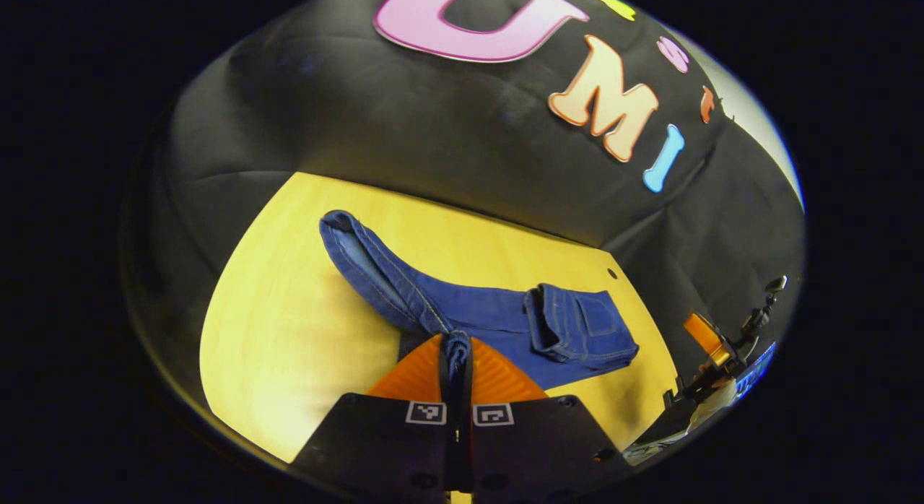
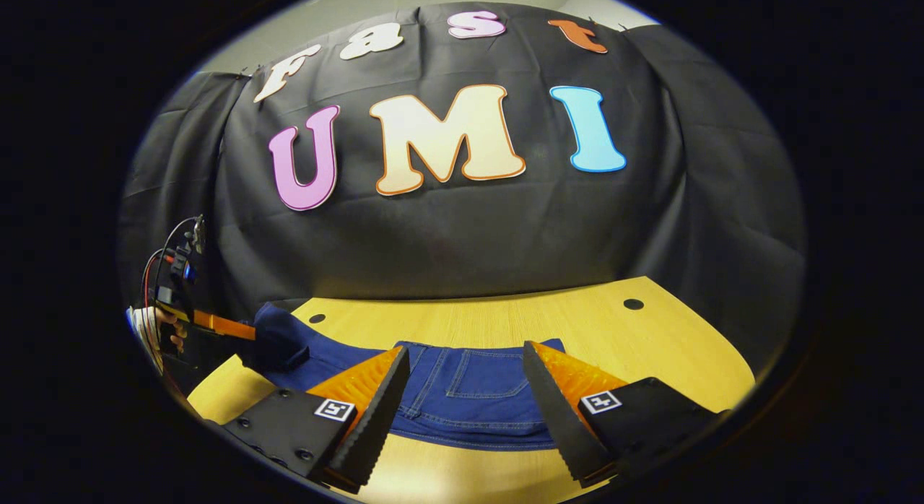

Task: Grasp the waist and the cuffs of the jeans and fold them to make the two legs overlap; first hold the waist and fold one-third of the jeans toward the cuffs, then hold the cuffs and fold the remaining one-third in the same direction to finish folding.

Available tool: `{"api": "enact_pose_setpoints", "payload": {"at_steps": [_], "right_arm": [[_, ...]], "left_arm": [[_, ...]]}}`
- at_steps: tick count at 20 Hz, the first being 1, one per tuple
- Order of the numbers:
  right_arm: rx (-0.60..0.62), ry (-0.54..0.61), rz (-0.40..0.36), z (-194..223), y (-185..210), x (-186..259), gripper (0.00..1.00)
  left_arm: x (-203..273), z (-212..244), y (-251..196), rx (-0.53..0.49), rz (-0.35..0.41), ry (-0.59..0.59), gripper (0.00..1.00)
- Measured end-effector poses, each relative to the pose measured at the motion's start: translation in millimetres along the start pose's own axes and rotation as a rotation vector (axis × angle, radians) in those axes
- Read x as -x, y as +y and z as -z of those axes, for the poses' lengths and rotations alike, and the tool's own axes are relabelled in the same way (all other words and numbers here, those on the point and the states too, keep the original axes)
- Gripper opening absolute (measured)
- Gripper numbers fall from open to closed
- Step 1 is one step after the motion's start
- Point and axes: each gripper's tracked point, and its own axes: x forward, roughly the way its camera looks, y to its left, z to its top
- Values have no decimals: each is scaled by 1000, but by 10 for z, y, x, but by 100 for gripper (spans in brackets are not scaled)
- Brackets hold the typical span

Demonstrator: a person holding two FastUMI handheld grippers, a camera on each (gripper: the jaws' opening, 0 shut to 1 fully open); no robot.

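Blue jeans [image 1: 498, 316] lie on the yellow table [image 1: 289, 309], waist end with a back pocket at the right, one leg bent up to the far left. My left gripper [image 1: 456, 352] is shut on a fold of the jeans' leg, the denim pinched between its orange fingers [image 1: 411, 378]. In the right gripper view the jeans' waist part [image 2: 469, 388] lies just beyond my right gripper [image 2: 465, 374], which is open, its fingers [image 2: 375, 396] spread wide above the denim and holding nothing. The left gripper [image 2: 249, 334] appears at the far left, clamped on dark denim.
The black booth wall [image 2: 462, 229] rises behind the table's far edge. Small dark holes [image 2: 634, 303] mark the tabletop near that edge. A hand [image 2: 170, 331] holds the left gripper at the left side. The right gripper's body [image 1: 722, 352] shows off the table's right edge.
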Motion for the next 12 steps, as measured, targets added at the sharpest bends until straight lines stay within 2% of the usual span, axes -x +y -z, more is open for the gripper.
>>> {"api": "enact_pose_setpoints", "payload": {"at_steps": [4,12], "right_arm": [[5,-23,-6,-188,-279,155,97],[-37,-48,11,-406,-949,370,97]], "left_arm": [[-117,-192,-562,7,53,-38,0],[-513,-242,-1629,-72,133,-38,0]]}}
